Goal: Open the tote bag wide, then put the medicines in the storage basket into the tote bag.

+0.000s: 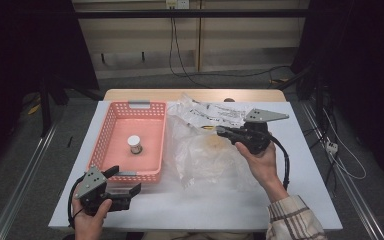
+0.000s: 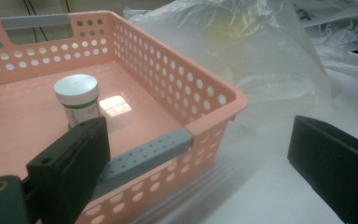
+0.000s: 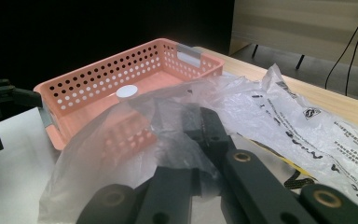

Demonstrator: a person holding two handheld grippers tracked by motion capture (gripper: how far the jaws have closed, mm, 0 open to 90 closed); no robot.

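**Right gripper pinches a clear plastic bag beside the pink basket**

The clear plastic bag (image 1: 205,150) lies crumpled on the white table (image 1: 300,200), just right of the pink basket (image 1: 111,125) and touching its right wall. Its far part carries black print, and something yellowish shows dimly through the film near the middle. The right gripper (image 1: 220,131) reaches in from the right with its jaws closed on a fold of the bag near the bag's far side; in the right gripper view the film bunches up around the black jaws (image 3: 200,135) and drapes over them. The right hand (image 1: 260,160) holds that gripper from below, a checked sleeve behind it at the near edge of the table.

The basket sits left of centre on the table, with grey handles on its near and far rims. Inside it a small jar (image 1: 134,144) with a white lid stands upright on the floor of the basket, apart from the walls.

The left gripper (image 1: 130,181) hovers at the near right corner of the basket, held by the left hand (image 1: 91,217). Its jaws stand wide open with nothing between them: one pad is over the basket's near rim, the other over the bare table to the right.
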